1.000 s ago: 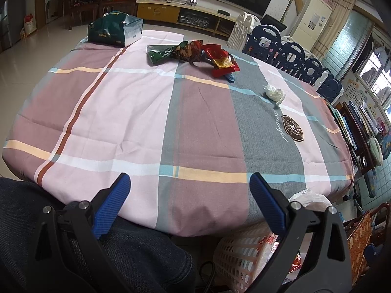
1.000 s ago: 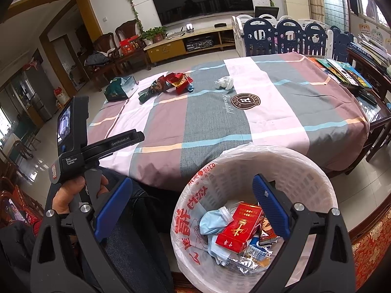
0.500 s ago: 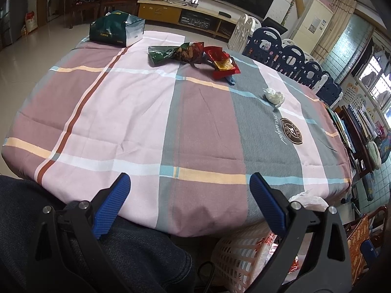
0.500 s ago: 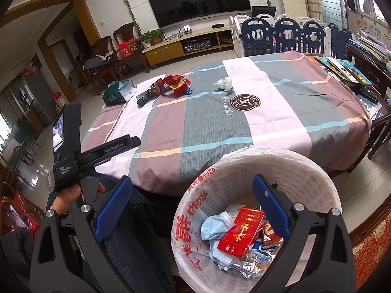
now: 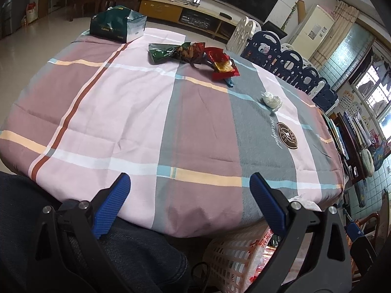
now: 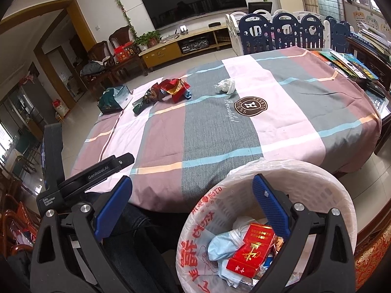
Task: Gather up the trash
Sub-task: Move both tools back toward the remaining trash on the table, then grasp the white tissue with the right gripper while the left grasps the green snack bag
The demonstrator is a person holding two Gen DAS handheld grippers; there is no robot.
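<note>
Trash remaining on the table [image 5: 136, 112]: a green snack wrapper [image 5: 171, 51], a red wrapper [image 5: 221, 64] touching it, and a crumpled white tissue [image 5: 271, 100] set apart toward the right, all at the far side of the plaid cloth. A small blue item [image 5: 229, 82] under the red wrapper's near edge is mostly hidden and cannot be identified. Left gripper [image 5: 189, 196]: fingers spread wide and empty, held at the near table edge above a person's dark trouser leg [image 5: 136, 251], well apart from every wrapper. Right gripper [image 6: 193, 199]: fingers likewise spread and empty, poised over the lined white waste basket [image 6: 337, 195], which stands off the near table edge and holds a red carton [image 6: 251, 250], a pale blue mask [image 6: 221, 244] and other scraps too crowded to distinguish. In the left wrist view the basket is largely concealed by the table overhang and the right finger. A green box [image 5: 117, 24] sits at the far left corner; books [image 6: 352, 64] lie beyond the right edge.
</note>
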